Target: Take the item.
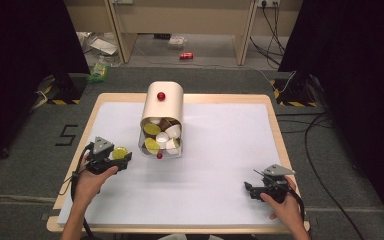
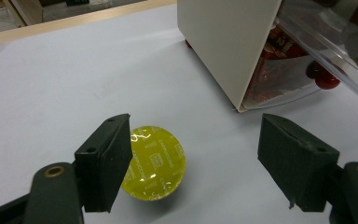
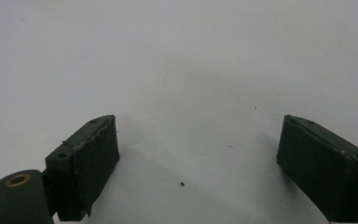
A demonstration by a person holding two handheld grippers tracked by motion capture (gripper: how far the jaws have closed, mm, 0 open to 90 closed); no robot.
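Lying flat on the white table, a yellow capsule faintly printed "CAPPUCCINO" touches the left gripper's near jaw; jaws wide, gripping nothing. Beside it stands the cream capsule dispenser. The right gripper gapes empty.

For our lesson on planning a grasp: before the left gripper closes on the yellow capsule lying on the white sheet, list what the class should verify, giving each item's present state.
1. Left gripper open wide enough for the yellow capsule: ok, the jaws stand far apart.
2. Capsule centred between the jaws: not ok, it sits against the left jaw, with a wide gap to the other.
3. Capsule clear of the capsule dispenser: ok, bare white sheet lies between them.
4. Capsule resting flat and stable: cannot tell; only its foil top shows.
5. Right gripper out of the way: ok, open over bare sheet near the table's right edge.
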